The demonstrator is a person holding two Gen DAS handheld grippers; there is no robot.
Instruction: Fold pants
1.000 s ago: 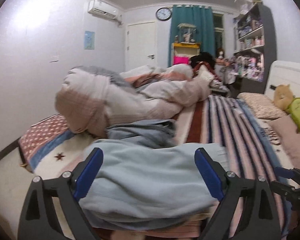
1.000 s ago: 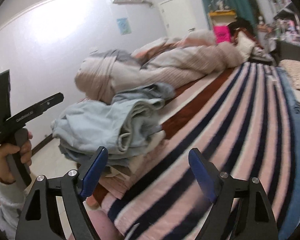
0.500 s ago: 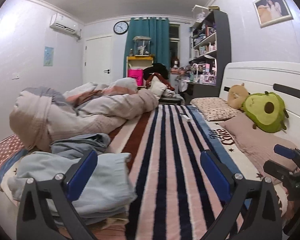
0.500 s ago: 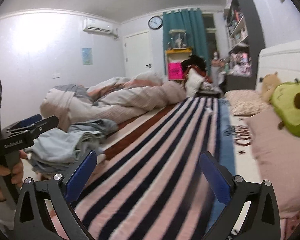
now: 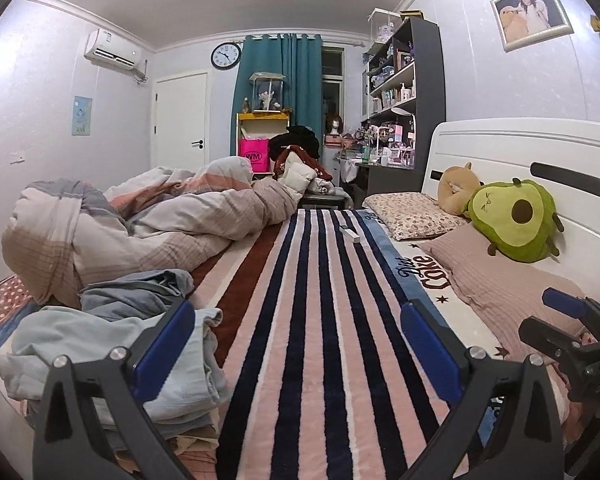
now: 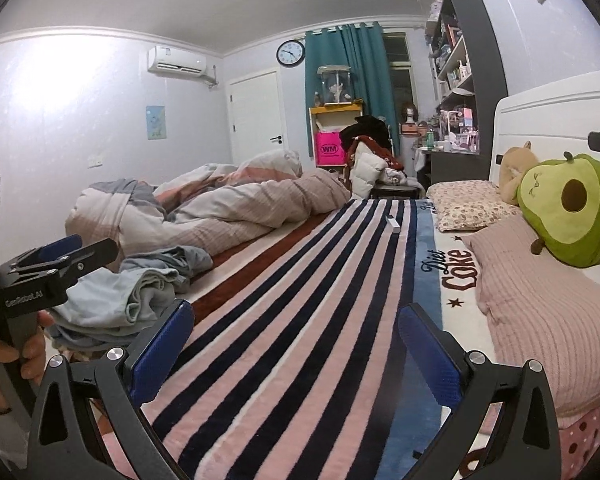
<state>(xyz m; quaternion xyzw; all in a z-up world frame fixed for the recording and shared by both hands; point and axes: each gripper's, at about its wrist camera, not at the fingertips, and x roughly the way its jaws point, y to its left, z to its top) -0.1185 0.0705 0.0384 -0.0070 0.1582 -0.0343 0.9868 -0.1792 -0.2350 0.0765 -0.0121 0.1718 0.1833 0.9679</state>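
Left gripper: fingers spread wide, holding nothing, above the striped blanket.
Right gripper: fingers spread wide, holding nothing.
Pants: pale blue, folded on a clothes stack at the bed's near left corner, beside the crumpled duvet.
Handle print: "GenRobot.AI" on the left tool, seen from the right wrist.
Sheet print: "Diet Coke".
Pink bag: "WM".

My bed: striped blanket on top, pants pile at left edge, duvet behind, pillows right.
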